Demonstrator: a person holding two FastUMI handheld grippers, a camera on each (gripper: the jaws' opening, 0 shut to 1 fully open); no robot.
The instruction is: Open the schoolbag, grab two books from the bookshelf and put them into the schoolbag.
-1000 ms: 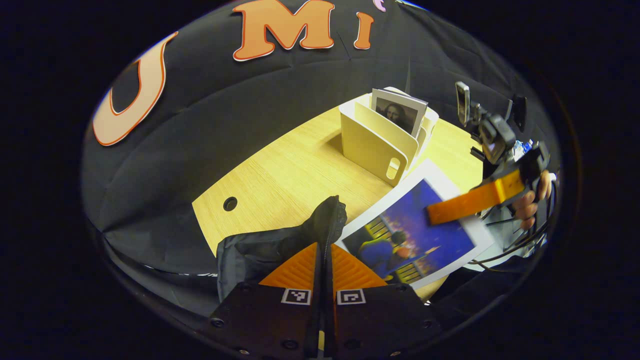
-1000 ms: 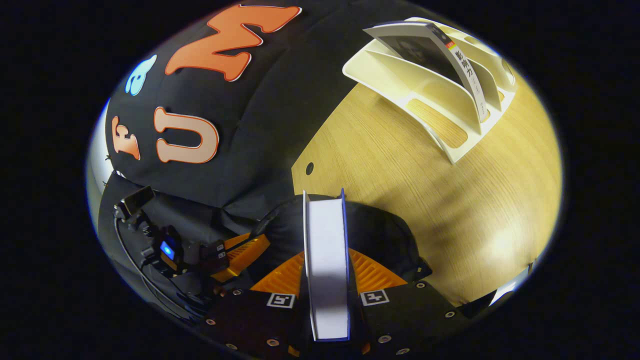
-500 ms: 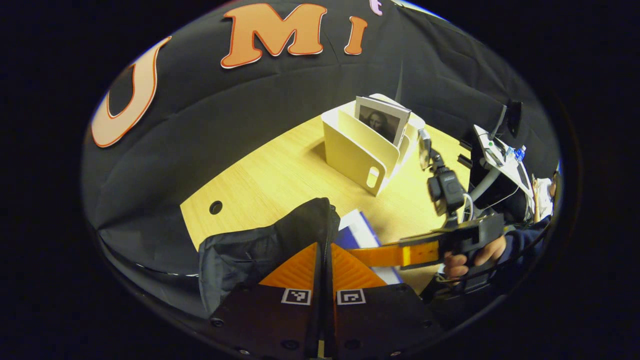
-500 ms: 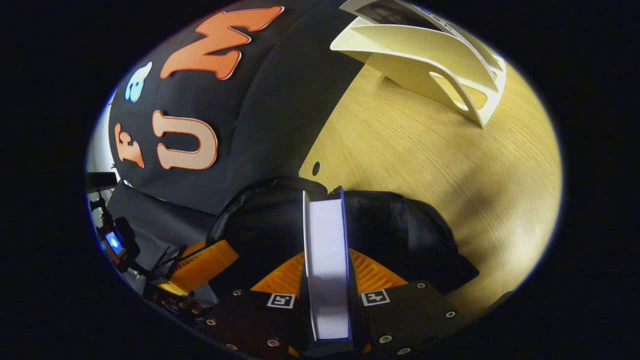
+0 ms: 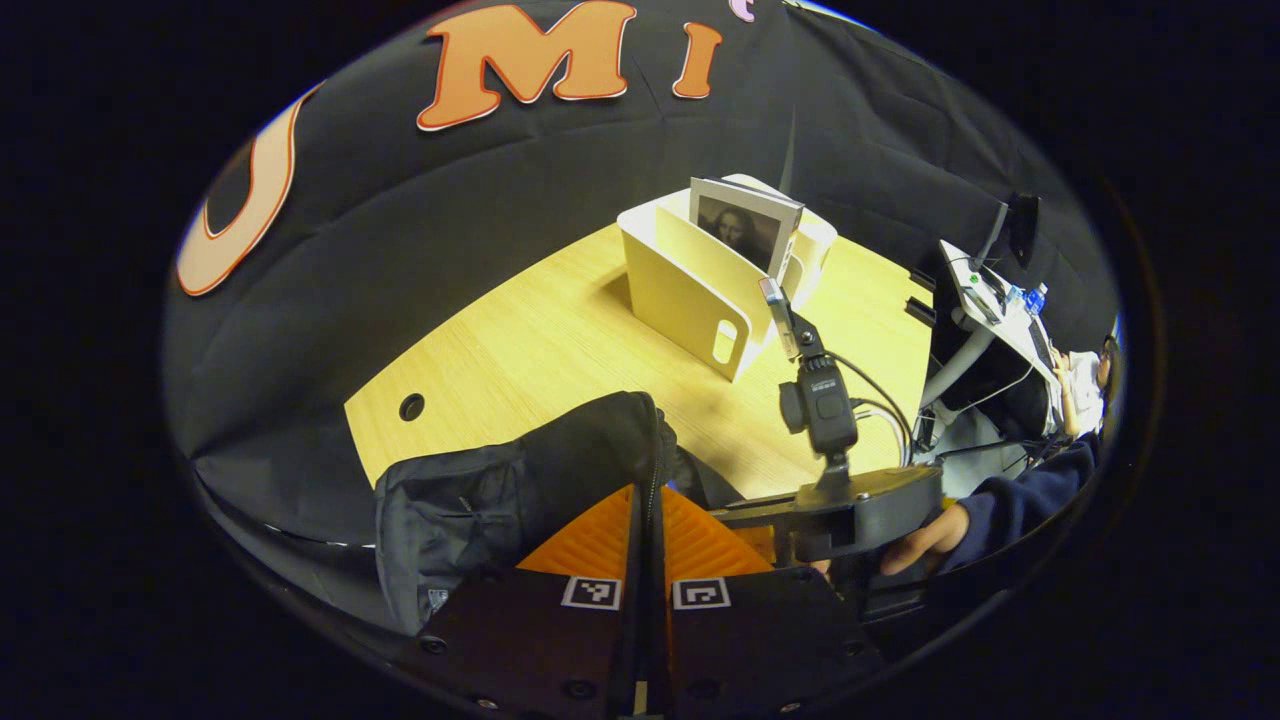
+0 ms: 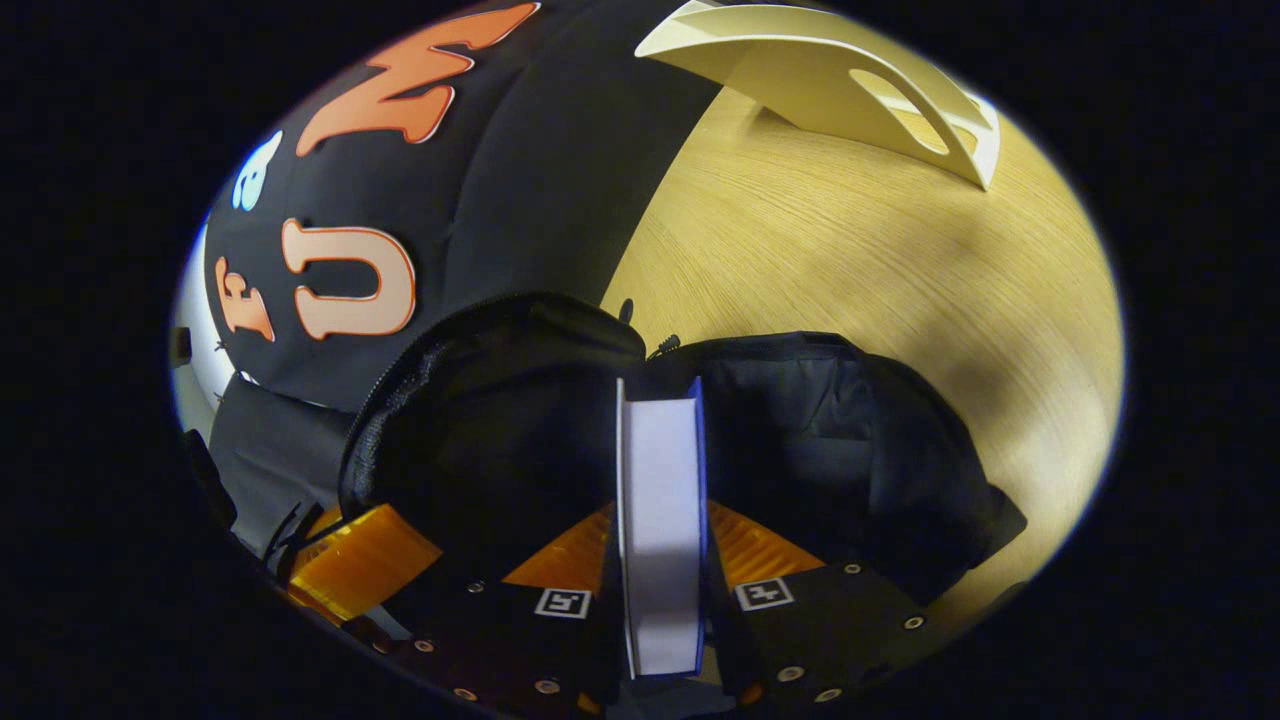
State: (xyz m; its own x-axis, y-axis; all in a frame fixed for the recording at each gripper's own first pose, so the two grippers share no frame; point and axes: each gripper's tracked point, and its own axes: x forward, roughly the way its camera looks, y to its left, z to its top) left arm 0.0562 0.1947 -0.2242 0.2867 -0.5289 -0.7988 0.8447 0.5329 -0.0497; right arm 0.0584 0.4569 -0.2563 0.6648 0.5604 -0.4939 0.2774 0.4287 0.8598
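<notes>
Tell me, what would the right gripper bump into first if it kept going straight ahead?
Probably the black schoolbag. The right gripper, shut on a book, points into the bag's open mouth, so the book's front edge would likely meet the lining first.

The black schoolbag point(image 6: 800, 420) sits on the wooden table directly ahead of the right gripper point(image 6: 660, 530), its zippered mouth gaping open just beyond the fingertips. In the left gripper view the schoolbag point(image 5: 520, 480) rises straight in front of the left gripper point(image 5: 648, 520), whose two fingers press together on the edge of the bag's opening.

A book point(image 6: 660, 530) with a white page block and blue cover edges stands on edge, clamped between the right gripper's fingers, its far end at the bag's open mouth.

The cream bookshelf point(image 5: 690, 290) stands upright well beyond the bag, holding a second book point(image 5: 745, 225), upright with a dark portrait cover.
</notes>
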